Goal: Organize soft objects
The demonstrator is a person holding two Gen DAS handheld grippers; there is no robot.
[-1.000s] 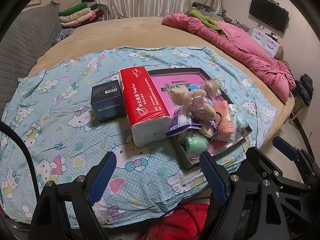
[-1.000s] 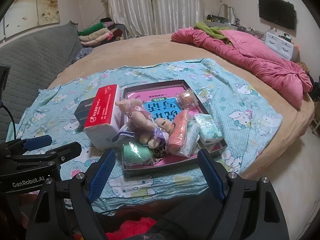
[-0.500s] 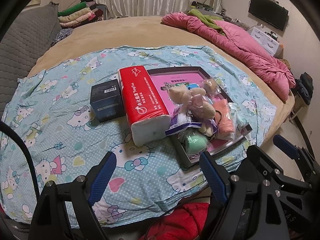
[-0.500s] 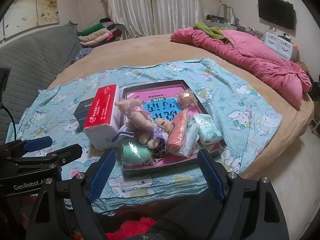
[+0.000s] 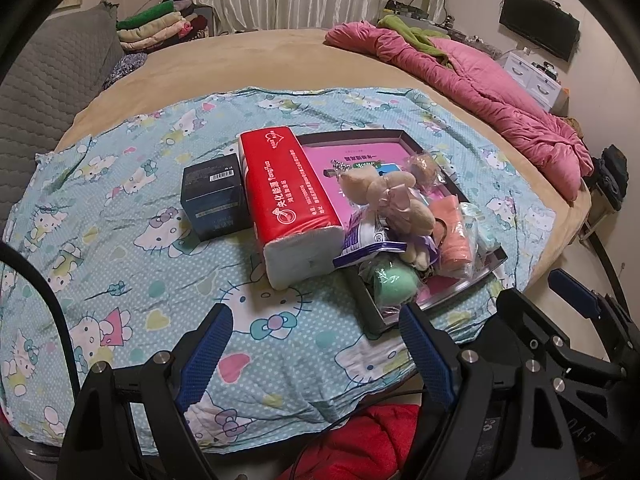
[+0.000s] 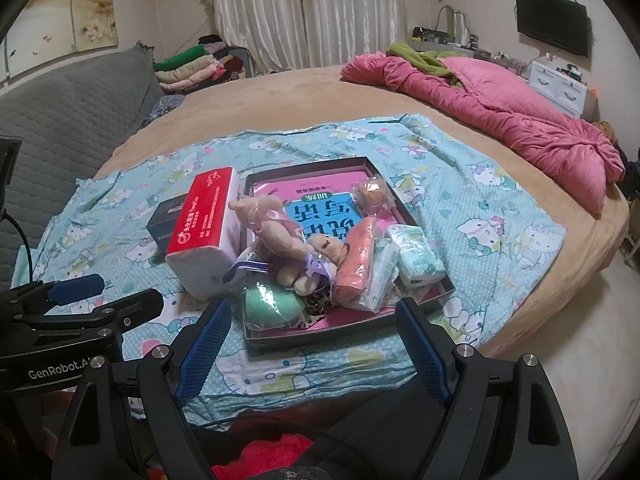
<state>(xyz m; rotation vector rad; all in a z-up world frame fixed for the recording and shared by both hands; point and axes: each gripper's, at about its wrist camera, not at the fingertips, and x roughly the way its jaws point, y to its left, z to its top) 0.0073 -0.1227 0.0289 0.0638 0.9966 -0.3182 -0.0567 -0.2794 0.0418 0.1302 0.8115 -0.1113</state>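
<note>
Both grippers hover at the near edge of the bed, side by side, above the Hello Kitty sheet. Left gripper jaws spread wide, nothing between them. Right gripper same, released and empty.

Soft items sit piled in a dark shallow tray on the sheet. In the tray: beige plush toy on top of the heap, green sponge ball in clear wrap at the near left corner, rolled orange cloth beside the plush, pale wrapped pack leaning on it, small mint tissue pack at the right edge, small orange wrapped item at the far side. Pink and blue booklet lies flat underneath.

Red tissue pack lies on the sheet just left of the tray, touching its side. Dark blue box just left of that.

Pink duvet bunched far right on the bed. Folded clothes stacked at the back.
</note>
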